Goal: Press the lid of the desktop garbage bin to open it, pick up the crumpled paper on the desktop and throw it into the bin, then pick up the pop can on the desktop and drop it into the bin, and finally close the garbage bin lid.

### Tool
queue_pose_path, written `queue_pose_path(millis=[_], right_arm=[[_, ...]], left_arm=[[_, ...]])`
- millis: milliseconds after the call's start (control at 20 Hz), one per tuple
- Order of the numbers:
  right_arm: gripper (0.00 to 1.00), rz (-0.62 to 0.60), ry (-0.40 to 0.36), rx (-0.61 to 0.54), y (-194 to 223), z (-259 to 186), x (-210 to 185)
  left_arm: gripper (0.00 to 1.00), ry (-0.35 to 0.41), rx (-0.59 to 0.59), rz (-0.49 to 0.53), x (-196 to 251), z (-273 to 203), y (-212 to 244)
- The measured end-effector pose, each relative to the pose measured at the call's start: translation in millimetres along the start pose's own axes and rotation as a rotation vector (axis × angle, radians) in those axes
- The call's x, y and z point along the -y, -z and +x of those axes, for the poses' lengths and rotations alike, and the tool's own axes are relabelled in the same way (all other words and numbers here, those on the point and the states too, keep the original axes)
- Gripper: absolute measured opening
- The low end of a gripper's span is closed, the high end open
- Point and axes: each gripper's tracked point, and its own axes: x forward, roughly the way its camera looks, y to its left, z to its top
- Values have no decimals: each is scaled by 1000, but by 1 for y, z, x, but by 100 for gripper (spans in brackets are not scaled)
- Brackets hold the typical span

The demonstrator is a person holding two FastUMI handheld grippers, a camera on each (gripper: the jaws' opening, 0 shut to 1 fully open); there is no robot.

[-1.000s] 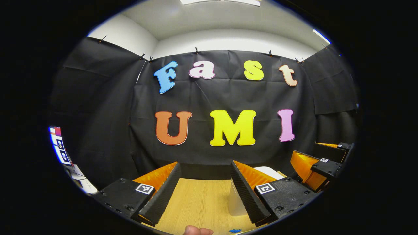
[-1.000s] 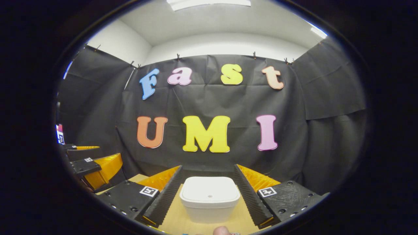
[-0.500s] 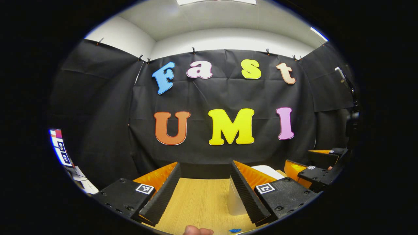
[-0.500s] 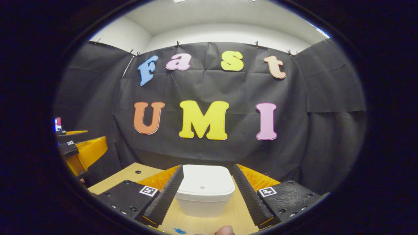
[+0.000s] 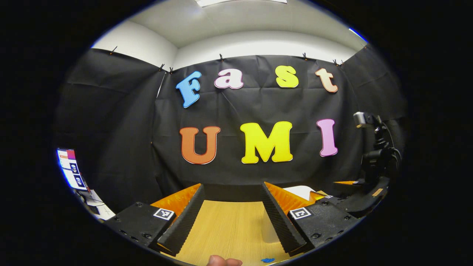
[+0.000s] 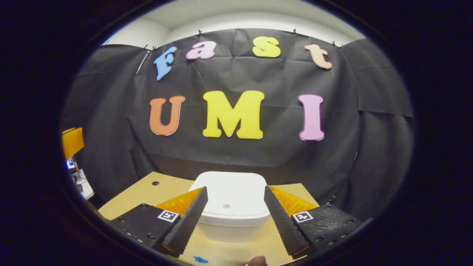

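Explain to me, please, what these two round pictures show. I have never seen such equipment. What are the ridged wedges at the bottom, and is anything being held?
There is no robot here. A person holds a two-finger claw in each hand, and a camera rides on each claw, looking forward along its fingers. The ridged wedges are those fingers. In the left gripper view, the left claw is open over a bare wooden table, holding nothing. In the right gripper view, the right claw is also open and empty, with the white bin straight ahead between its fingers, its lid closed. The other claw appears at the right edge of the left gripper view.
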Motion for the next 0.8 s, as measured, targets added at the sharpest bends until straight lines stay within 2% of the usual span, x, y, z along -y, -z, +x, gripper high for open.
queue_pose_path(millis=[50,200,250,300,350,450,500,550,600,650,700,800], right_arm=[[96,4,-1,-18,2,5,1],[83,8,2,-40,9,20,2],[76,14,-2,-50,12,23,1],[63,21,-12,-60,14,26,-3],[61,22,-9,-69,16,29,-3],[49,25,5,-83,21,37,0],[33,27,10,-88,24,41,2],[25,26,18,-93,25,43,4],[12,27,23,-95,26,46,6],[6,33,21,-101,28,49,5],[0,33,16,-114,33,52,4],[1,28,16,-122,37,57,4]], left_arm=[[97,-4,0,4,-1,-1,0],[97,-18,-6,9,-4,-1,3],[97,-23,-9,9,-5,-1,4],[97,-28,-10,9,-7,-1,5],[97,-34,-13,10,-8,1,7],[97,-44,-10,13,-11,1,4],[97,-50,-8,17,-13,2,3],[97,-57,-8,20,-16,2,4],[97,-61,-8,21,-17,1,3],[97,-65,-10,19,-18,2,5],[97,-67,-14,17,-18,3,6],[97,-70,-19,19,-17,3,8]])
